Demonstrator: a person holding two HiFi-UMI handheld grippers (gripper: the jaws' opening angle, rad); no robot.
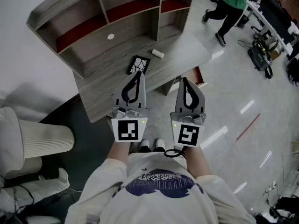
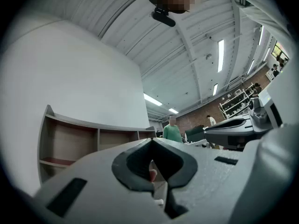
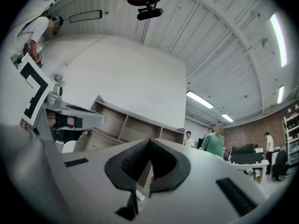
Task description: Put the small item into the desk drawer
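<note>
A small white cylinder (image 1: 158, 54) lies on the grey wooden desk (image 1: 103, 90), with a black-and-white patterned card (image 1: 139, 64) just left of it. At the desk's front right corner a drawer with a reddish inside (image 1: 201, 77) stands slightly pulled out. My left gripper (image 1: 139, 73) hovers over the desk's front edge, its tip just short of the card, jaws shut and empty. My right gripper (image 1: 184, 80) hangs beside it near the drawer, also shut and empty. In both gripper views the jaws point up at the ceiling and the hutch.
A hutch with red-backed shelves (image 1: 124, 10) rises along the desk's far side. A white ribbed bin (image 1: 42, 139) and cables sit on the floor at left. A person in green (image 1: 233, 1) walks at the far right near workbenches (image 1: 275, 17).
</note>
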